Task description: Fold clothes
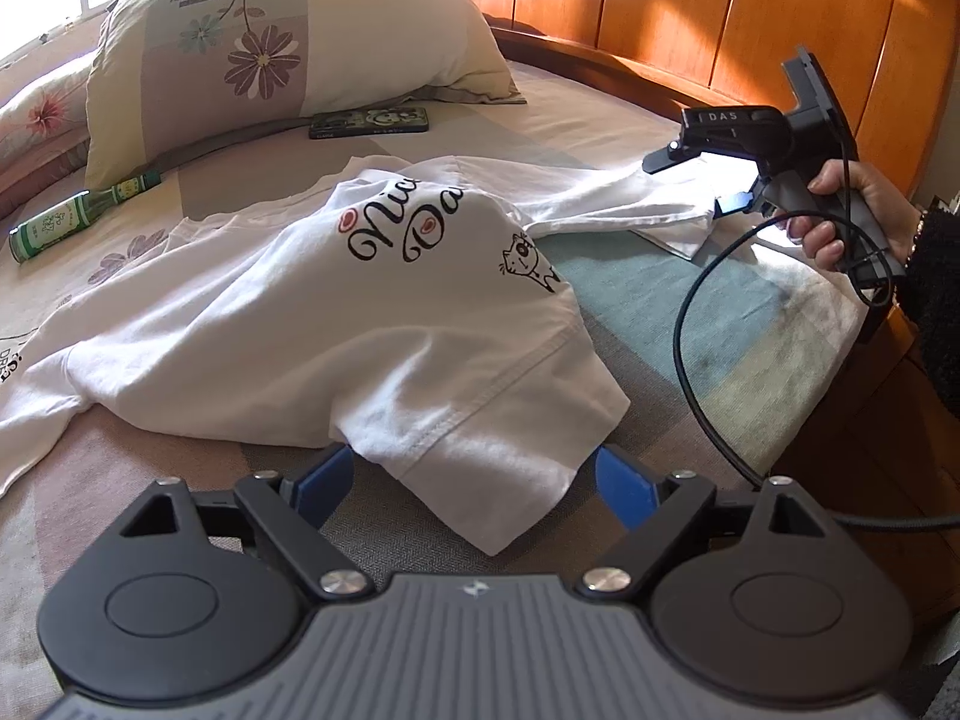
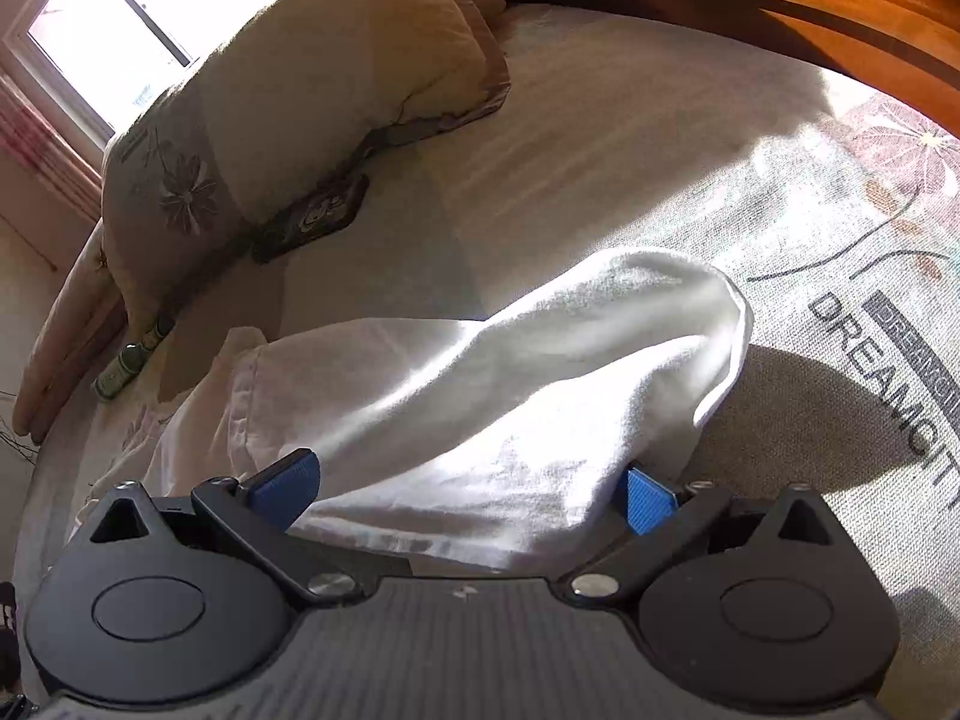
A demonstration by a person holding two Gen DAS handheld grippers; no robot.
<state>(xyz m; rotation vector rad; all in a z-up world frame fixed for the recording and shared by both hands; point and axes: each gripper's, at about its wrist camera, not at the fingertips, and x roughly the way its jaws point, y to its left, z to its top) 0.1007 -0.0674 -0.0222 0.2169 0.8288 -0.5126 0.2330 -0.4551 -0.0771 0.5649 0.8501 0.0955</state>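
Print on the white T-shirt (script lettering, a small cat) shows only in the left wrist view, as does the hand gripping the right gripper. Shirt lies rumpled on the bed. Left gripper fingers stand apart astride the hem; right fingers likewise apart around a sleeve.

One T-shirt, one pillow, one bottle, two grippers
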